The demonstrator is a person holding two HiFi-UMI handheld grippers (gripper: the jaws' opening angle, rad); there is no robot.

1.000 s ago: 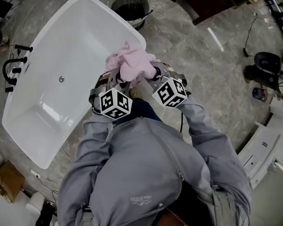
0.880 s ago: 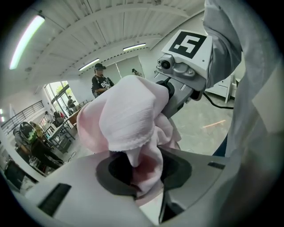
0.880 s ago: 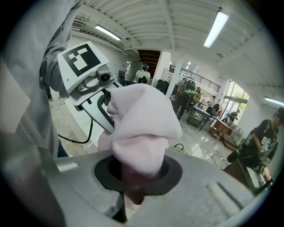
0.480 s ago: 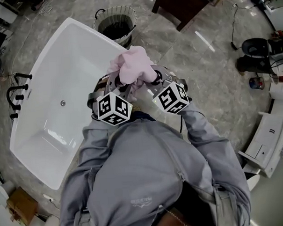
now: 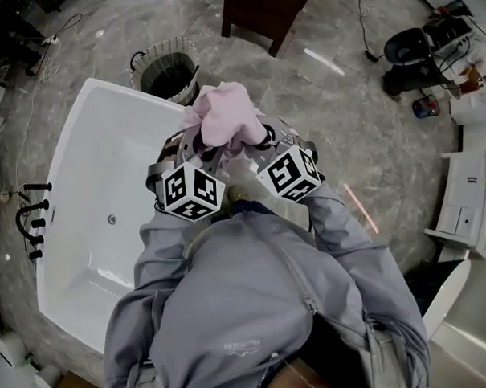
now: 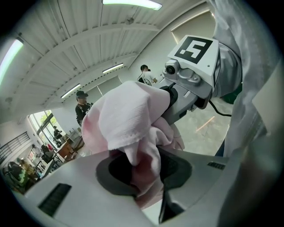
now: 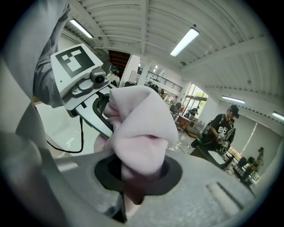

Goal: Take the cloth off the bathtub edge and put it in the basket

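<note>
Since the basket (image 5: pixel 167 68) lay ahead, your left gripper (image 5: pixel 199 141) and right gripper (image 5: pixel 261 137) both clamped the bunched cloth (image 5: pixel 223 114) aloft

Pink cloth (image 5: pixel 223 114) bunched, held aloft near white bathtub (image 5: pixel 105 155) corner; round basket (image 5: pixel 141 71) just beyond tub.
</note>
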